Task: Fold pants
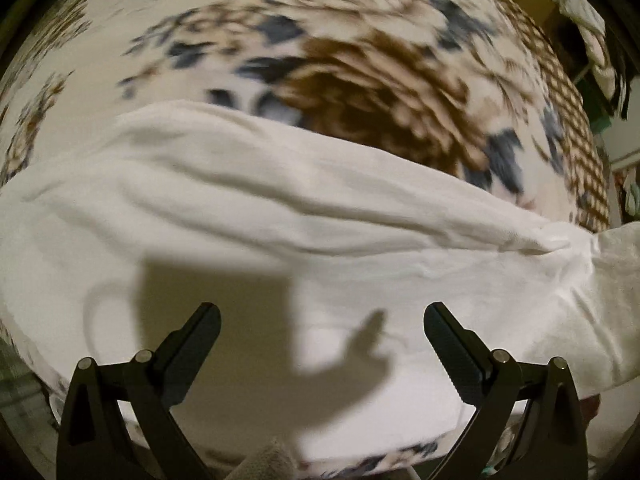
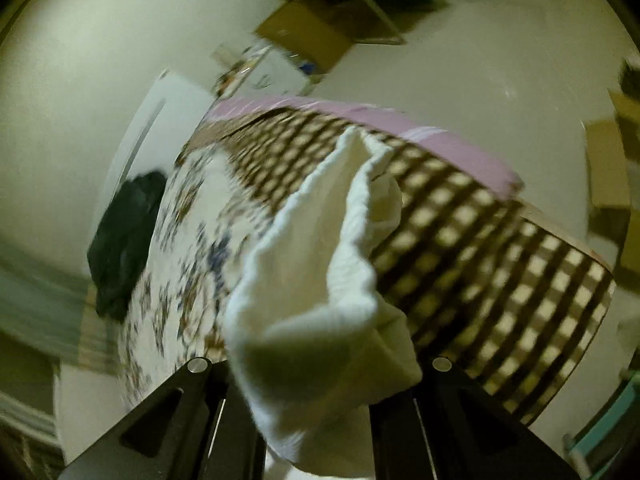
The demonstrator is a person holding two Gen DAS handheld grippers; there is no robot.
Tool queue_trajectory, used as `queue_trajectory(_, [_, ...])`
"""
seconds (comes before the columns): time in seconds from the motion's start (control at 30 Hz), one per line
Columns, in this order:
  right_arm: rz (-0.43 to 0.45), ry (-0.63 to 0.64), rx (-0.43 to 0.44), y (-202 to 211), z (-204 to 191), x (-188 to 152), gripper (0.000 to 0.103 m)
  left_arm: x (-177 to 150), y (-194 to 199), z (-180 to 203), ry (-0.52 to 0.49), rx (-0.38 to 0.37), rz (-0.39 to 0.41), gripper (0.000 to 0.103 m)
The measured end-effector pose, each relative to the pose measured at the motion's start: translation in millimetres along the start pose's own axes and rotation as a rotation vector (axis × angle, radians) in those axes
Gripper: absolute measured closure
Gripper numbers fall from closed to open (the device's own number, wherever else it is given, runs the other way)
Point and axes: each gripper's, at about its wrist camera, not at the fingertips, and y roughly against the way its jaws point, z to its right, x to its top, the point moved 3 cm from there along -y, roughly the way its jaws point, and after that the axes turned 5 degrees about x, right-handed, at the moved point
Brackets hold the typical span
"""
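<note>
White pants lie across a bed with a brown and blue patterned blanket. My left gripper is open and empty, hovering just above the pants, its shadow falling on the cloth. My right gripper is shut on a bunched end of the white pants and holds it up over the bed; the cloth hides its fingertips. In the left wrist view the pants gather to a pinched point at the right.
The blanket's brown checked border and a pink sheet edge lie under the lifted cloth. A dark garment lies at the bed's left side. Cardboard boxes and clothes clutter the pale floor beyond.
</note>
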Motion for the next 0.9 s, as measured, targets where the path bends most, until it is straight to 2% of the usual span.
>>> queue_trajectory(0.13, [-0.047, 0.176, -0.008, -11.4, -71.0, -36.7, 0.096, -6.9, 22.3, -46.0, 0.088, -0.019, -0.009, 0.0])
queue_trajectory(0.2, [-0.08, 0.241, -0.006, -21.5, -94.5, -59.9, 0.096, -12.8, 32.9, -72.7, 0.141, -0.026, -0.011, 0.0])
queue_trajectory(0.3, [-0.16, 0.358, 0.0, -44.4, -133.7, -111.4, 0.096, -21.5, 44.1, -118.8, 0.222, -0.038, -0.019, 0.0])
queue_trajectory(0.37, [-0.235, 0.461, 0.004, -65.5, -158.6, -159.9, 0.096, -26.2, 45.1, -140.3, 0.26, -0.038, -0.017, 0.0])
queue_trajectory(0.47, [-0.339, 0.583, 0.005, -92.0, -182.8, -230.3, 0.096, -29.6, 47.6, -182.7, 0.31, -0.013, -0.004, 0.0])
queue_trajectory(0.57, [-0.442, 0.648, 0.01, -118.1, -188.7, -293.2, 0.096, -31.4, 46.6, -212.7, 0.351, 0.005, 0.003, 0.0])
queue_trajectory(0.7, [-0.497, 0.767, -0.025, -139.3, -197.0, -348.1, 0.096, -30.4, 41.5, -243.0, 0.383, 0.019, 0.015, 0.0])
queue_trajectory(0.73, [-0.51, 0.782, -0.038, -144.4, -196.4, -355.1, 0.092, -30.5, 40.7, -250.5, 0.394, 0.016, 0.016, 0.0])
queue_trajectory(0.8, [-0.591, 0.819, -0.095, -160.8, -190.9, -373.4, 0.083, -30.8, 41.1, -258.4, 0.41, 0.001, 0.019, 0.0])
queue_trajectory(0.87, [-0.681, 0.789, -0.09, -170.5, -183.8, -377.2, 0.062, -26.9, 40.8, -259.0, 0.423, -0.037, 0.023, 0.0])
queue_trajectory(0.9, [-0.731, 0.747, -0.047, -167.6, -182.1, -375.6, 0.04, -26.0, 42.4, -258.4, 0.424, -0.054, 0.027, 0.0])
